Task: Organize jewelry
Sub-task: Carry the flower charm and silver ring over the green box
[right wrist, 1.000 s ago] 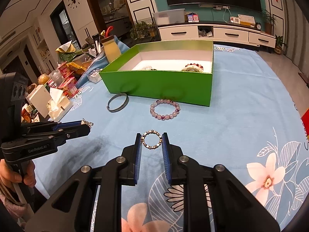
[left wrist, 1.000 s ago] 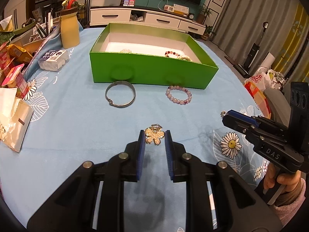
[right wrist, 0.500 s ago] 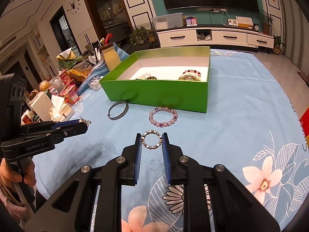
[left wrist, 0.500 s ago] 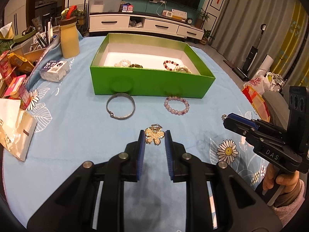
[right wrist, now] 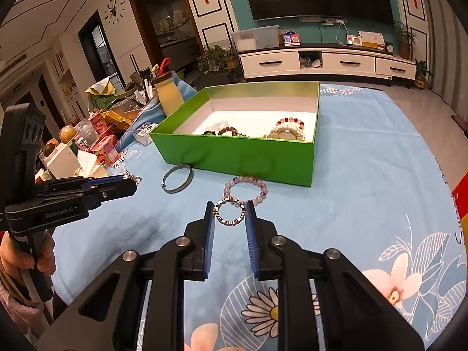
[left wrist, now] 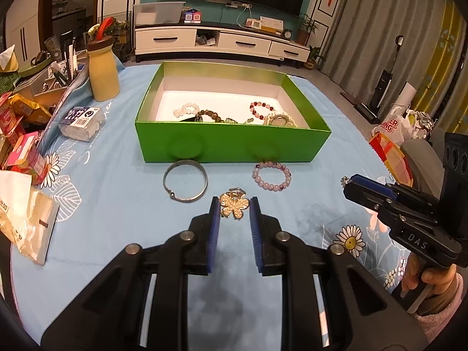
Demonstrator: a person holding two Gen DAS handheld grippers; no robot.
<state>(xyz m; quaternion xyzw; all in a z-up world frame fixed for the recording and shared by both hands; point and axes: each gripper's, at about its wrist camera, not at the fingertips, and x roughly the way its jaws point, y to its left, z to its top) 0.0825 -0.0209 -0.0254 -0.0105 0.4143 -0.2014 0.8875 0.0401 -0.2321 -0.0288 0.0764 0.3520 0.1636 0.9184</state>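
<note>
My left gripper (left wrist: 234, 203) is shut on a pearl flower brooch (left wrist: 233, 210), held above the blue flowered tablecloth. Between the pads of my right gripper (right wrist: 230, 206), which is shut, sits a small beaded ring bracelet (right wrist: 231, 223). Ahead stands an open green box (left wrist: 234, 146) (right wrist: 234, 155) with several bracelets (left wrist: 204, 113) inside. In front of it lie a silver bangle (left wrist: 187, 199) (right wrist: 175, 190) and a pale purple bead bracelet (left wrist: 272, 187) (right wrist: 234, 181). Each gripper shows in the other's view: the right gripper (left wrist: 348, 182) and the left gripper (right wrist: 130, 181).
A yellow bottle (left wrist: 103, 79), a clear plastic box (left wrist: 80, 122), snack packets (left wrist: 20, 152) and a paper bag (left wrist: 23, 219) crowd the table's left side. A red and yellow bag (left wrist: 390, 153) sits at the right edge. A hand (left wrist: 433, 278) holds the right gripper.
My left gripper has risen a little with the brooch, so more of the box's inside shows. The right gripper has hardly moved. Both grips are unchanged.
</note>
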